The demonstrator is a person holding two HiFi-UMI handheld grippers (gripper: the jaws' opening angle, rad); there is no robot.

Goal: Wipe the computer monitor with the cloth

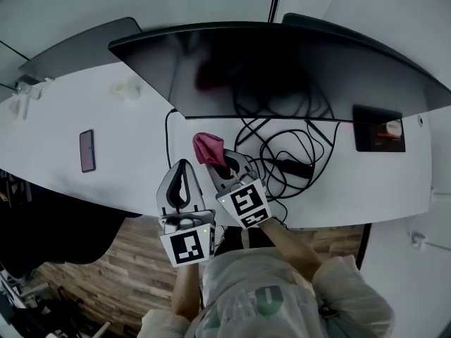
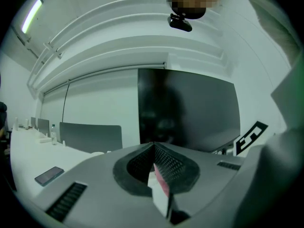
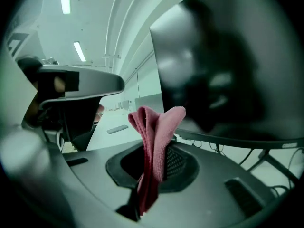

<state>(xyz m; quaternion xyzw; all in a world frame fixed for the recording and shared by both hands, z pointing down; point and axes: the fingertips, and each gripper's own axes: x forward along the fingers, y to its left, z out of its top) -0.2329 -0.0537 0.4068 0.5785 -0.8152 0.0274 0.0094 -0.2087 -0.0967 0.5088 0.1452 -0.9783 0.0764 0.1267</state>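
The dark computer monitor stands across the back of the white desk, its screen facing me. In front of its lower edge, my right gripper is shut on a pink cloth, which sticks up in folds past the fingertips. In the right gripper view the cloth rises between the jaws, with the monitor close behind it. My left gripper hangs beside it on the left, jaws together and not touching the screen. In the left gripper view the monitor is ahead of the left gripper.
A tangle of black cables lies under the monitor. A phone lies on the desk at the left, and a second monitor stands at the back left. A small dark device sits at the right. The desk's front edge is just below the grippers.
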